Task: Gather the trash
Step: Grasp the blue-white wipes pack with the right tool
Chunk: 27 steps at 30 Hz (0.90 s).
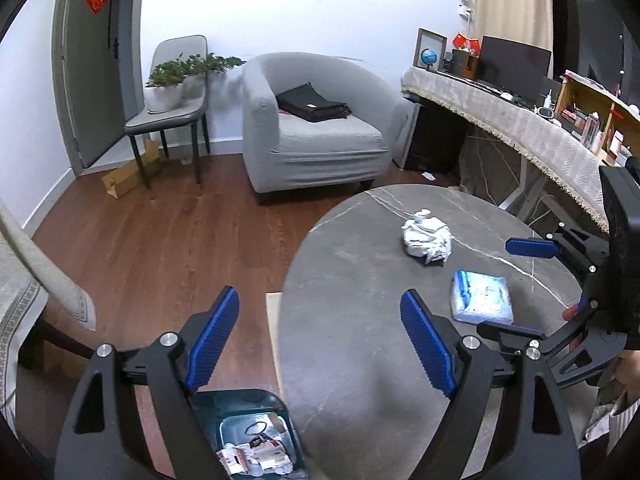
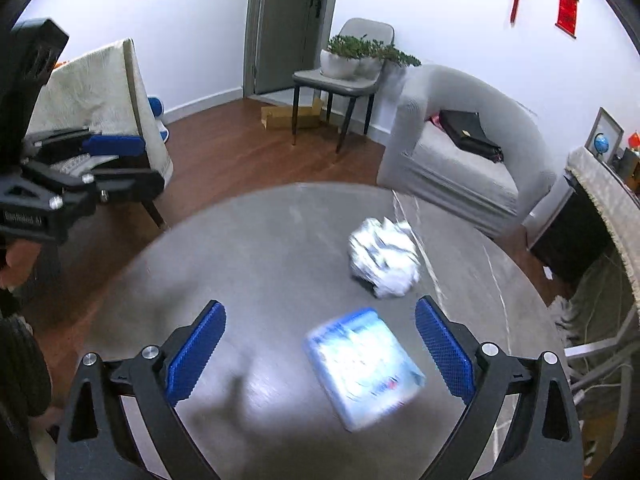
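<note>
- The step in hand looks like the approach to the next piece of trash: the right gripper (image 2: 320, 352) hangs over the round grey worktop (image 2: 248, 248) with its jaws spread wide and nothing between the pads.
- The blue-and-white tissue pack (image 2: 362, 368) lies flat on the worktop below and between the right jaws, a little nearer the right-hand pad, touching neither; it is blurred in the right wrist view.
- The crumpled white paper wad (image 2: 384, 262) sits beyond the jaw tips, just past the pack and apart from it.
- The left gripper (image 1: 320, 352) also has its jaws apart and empty. It straddles the worktop's edge, with one pad over the floor and the other over the worktop.
- The dark green trash bin (image 1: 248, 432) stands on the floor below the left jaws, beside the worktop, already holding paper scraps and packaging.
- Next move, as I judge it: lower the right jaws around the pack, line the pads up with its two long sides, close, then carry it across to the bin. The pack is flat and soft, so the pads must come low to catch it rather than skid over it.
- The worktop is smooth marbled stone with pale veins, bare except for these two pieces.
- Around it: wooden floor (image 1: 168, 232), a grey armchair (image 1: 316, 128) with a black bag on the seat, a chair bearing a potted plant (image 1: 188, 68), and a cloth-draped desk (image 1: 520, 120) with a monitor.
</note>
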### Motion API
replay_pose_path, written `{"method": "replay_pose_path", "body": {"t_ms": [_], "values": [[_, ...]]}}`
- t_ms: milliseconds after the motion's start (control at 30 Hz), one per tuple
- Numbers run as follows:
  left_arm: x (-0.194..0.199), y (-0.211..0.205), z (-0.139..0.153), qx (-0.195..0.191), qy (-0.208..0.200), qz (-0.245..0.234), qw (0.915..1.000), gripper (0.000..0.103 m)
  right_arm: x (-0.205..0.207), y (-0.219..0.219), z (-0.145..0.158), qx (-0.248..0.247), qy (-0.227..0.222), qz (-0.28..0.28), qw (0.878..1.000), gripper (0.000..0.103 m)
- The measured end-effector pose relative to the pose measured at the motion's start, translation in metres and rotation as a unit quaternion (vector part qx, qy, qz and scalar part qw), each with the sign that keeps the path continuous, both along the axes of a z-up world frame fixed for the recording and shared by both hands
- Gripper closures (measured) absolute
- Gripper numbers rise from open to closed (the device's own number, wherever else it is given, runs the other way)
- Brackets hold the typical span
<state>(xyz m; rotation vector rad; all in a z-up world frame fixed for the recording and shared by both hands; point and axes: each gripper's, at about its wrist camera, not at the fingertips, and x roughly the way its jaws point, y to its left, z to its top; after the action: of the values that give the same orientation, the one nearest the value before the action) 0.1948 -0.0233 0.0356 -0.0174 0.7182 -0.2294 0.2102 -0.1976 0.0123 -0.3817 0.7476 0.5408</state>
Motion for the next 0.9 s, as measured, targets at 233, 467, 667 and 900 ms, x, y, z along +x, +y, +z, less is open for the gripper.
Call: {"method": "replay_pose_path", "body": {"t_ms": [233, 467, 667, 900], "values": [[0.017, -0.027, -0.003, -0.007, 0.010, -0.013, 0.9998, 0.018, 0.009, -0.025, -0.017, 0.008, 0.027, -0.006, 1.000, 0.006], [0.036, -0.054, -0.008, 0.000, 0.026, -0.040, 0.9989, 0.017, 0.021, -0.032, -0.033, 0.019, 0.063, -0.002, 0.998, 0.006], [0.057, -0.077, -0.010, 0.010, 0.037, -0.060, 0.9975, 0.017, 0.024, -0.036, -0.040, 0.036, 0.084, -0.001, 0.996, 0.007], [0.077, -0.106, -0.013, 0.029, 0.042, -0.092, 0.9945, 0.015, 0.029, -0.041, -0.040, 0.043, 0.084, -0.004, 0.996, 0.032]]}}
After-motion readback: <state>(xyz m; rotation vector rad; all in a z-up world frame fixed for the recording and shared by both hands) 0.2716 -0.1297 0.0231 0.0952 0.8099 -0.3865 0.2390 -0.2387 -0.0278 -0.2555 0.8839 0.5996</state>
